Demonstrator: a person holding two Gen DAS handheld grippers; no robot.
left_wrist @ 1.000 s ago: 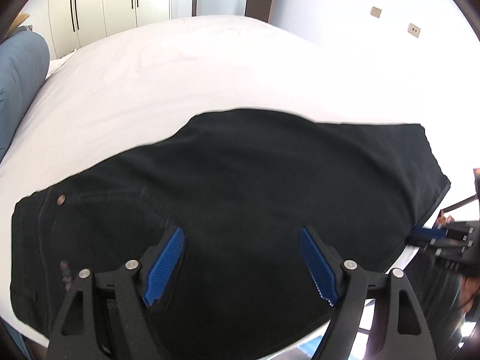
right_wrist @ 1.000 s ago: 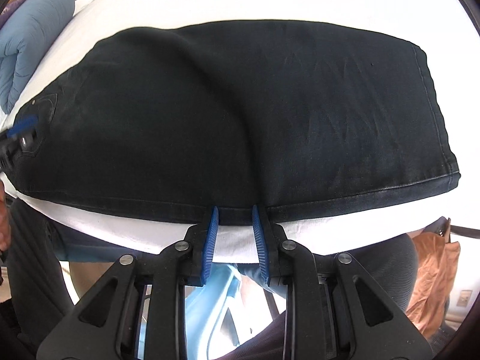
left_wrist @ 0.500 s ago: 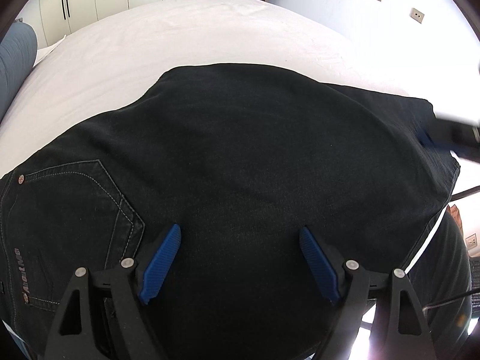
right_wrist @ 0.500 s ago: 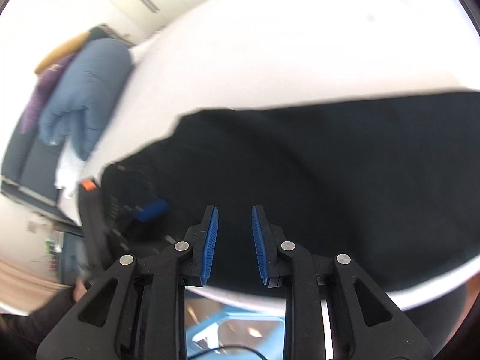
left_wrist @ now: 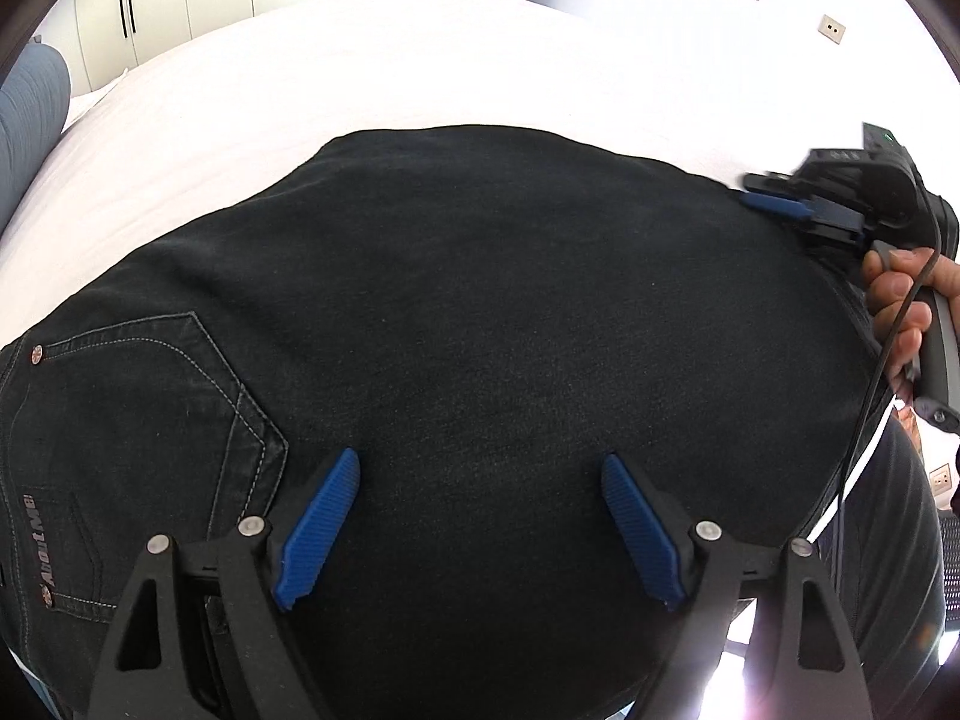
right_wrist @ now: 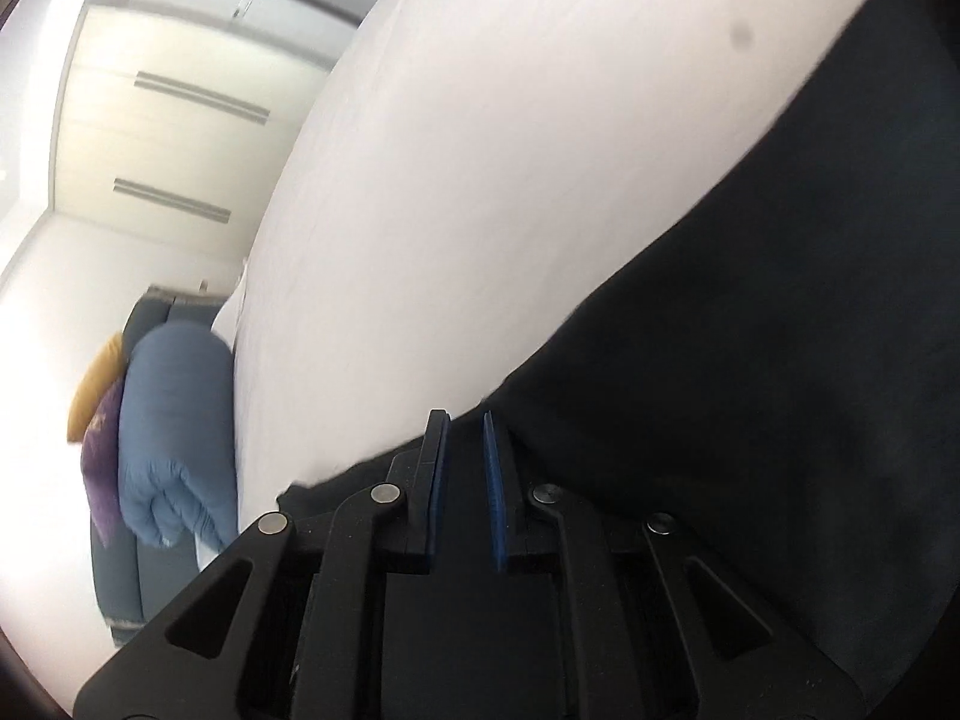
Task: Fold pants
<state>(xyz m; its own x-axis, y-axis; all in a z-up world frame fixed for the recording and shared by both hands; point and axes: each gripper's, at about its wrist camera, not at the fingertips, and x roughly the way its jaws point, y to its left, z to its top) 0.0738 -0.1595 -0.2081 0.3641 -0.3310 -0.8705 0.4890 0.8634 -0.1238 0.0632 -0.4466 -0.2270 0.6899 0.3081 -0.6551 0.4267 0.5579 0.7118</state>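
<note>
Pants [left_wrist: 480,330] flat on white bed [left_wrist: 360,60], filling centre of left-wrist frame, back pocket lower left. Right gripper [right_wrist: 462,462] swung from near hem to far edge, upper right of that frame; jaws just been closing, nearly shut, fabric apparently between, pinch unclear. Left gripper [left_wrist: 480,516] lower now, jaws wide, holding nothing. Prob. setting up fold.

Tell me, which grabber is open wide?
The left gripper: its blue fingers stand far apart above the black pants. The right gripper is different: its jaws, just closing, are nearly together.
</note>
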